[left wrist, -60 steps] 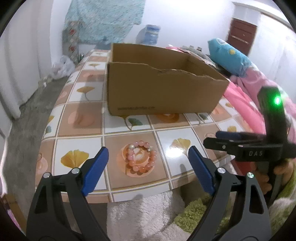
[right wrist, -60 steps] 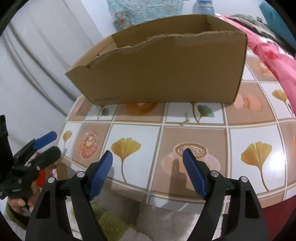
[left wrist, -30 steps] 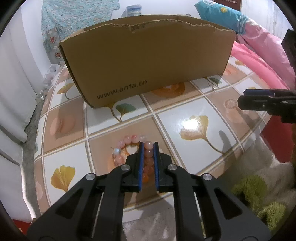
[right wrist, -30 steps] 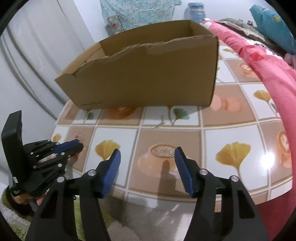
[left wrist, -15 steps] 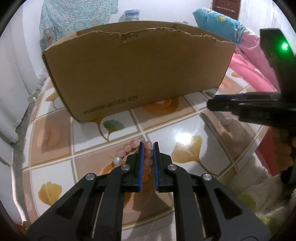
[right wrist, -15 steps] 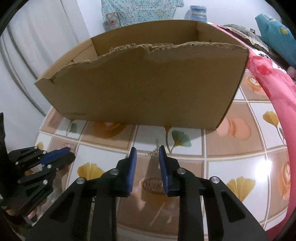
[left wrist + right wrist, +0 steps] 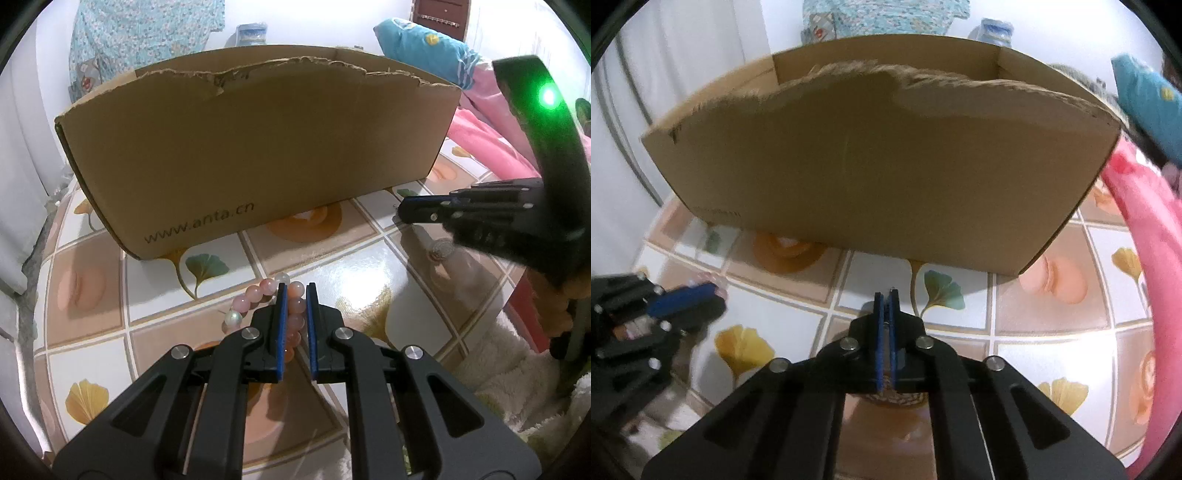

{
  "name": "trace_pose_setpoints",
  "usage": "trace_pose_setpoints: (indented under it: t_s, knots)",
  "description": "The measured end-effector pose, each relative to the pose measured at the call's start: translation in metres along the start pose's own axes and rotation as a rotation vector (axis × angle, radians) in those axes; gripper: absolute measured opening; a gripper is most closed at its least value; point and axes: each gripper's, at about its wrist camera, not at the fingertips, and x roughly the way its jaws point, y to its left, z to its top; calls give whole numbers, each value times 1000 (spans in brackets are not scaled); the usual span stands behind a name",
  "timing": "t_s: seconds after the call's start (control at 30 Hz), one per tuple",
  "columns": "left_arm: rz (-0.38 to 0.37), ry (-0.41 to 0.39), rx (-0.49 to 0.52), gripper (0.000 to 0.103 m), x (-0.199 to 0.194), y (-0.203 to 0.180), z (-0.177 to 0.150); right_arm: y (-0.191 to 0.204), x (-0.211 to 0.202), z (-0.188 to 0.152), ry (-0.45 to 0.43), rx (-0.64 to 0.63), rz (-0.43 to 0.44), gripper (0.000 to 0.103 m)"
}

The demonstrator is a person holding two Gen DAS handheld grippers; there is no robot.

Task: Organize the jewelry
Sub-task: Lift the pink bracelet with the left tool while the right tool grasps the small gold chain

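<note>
The bracelet [image 7: 269,301] of pink beads is pinched between the blue pads of the left tool [image 7: 294,295], just above the tiled table [image 7: 159,295]. The right tool [image 7: 886,295] is pressed together near the table; whether it pinches anything cannot be told. Behind both stands a torn-edged box [image 7: 258,155].

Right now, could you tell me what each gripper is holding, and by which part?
The left gripper pinches the pink bead bracelet across one side of its loop. The right gripper is shut; whether it holds anything cannot be told.
</note>
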Motion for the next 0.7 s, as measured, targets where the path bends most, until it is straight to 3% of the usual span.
trace_pose_setpoints:
  t_s: [0.2,0.37,0.47,0.6,0.7]
  knots:
    - [-10,-41,28,9,-15,-7,-1,-14,-29,-1,-57,53,49,0]
    - [6,-65,22,9,-28,-8,-1,-16,-46,-3,-101,69,37,0]
    - [16,-61,18,9,-29,-9,-2,-21,-40,-3,-60,101,75,2]
    - [3,-40,-11,9,-22,-7,-3,-20,-22,-1,-26,52,52,14]
    - [4,-28,-13,9,-17,-7,-4,-14,-11,0,-1,20,45,14]
